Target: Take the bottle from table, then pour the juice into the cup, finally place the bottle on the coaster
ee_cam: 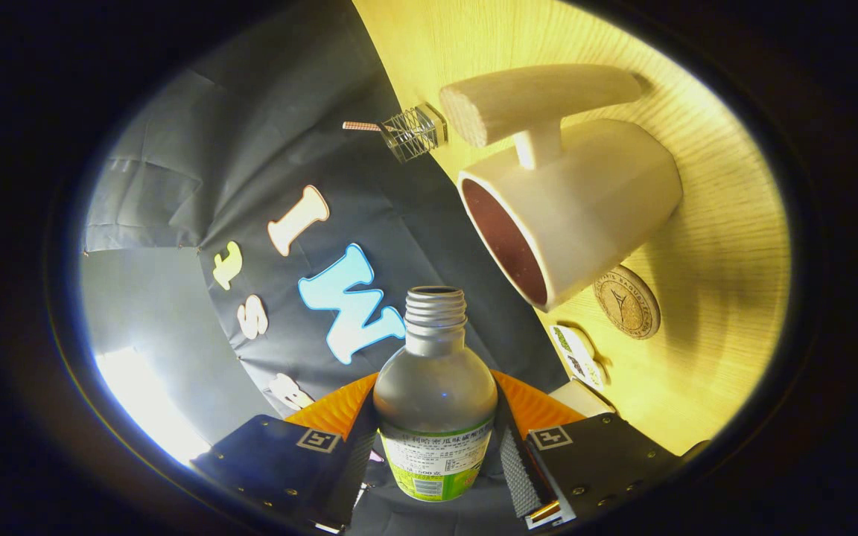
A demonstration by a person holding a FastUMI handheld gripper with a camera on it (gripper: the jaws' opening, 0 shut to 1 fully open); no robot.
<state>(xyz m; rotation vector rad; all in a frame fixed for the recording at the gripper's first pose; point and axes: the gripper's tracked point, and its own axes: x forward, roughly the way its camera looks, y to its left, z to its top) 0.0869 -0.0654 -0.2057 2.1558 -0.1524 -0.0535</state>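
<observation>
Fingers clamp the uncapped bottle, tilted toward the cup; pick done, pour seemingly underway, coaster placement left.

Open gap between bottle mouth and cup; coaster beside cup
</observation>
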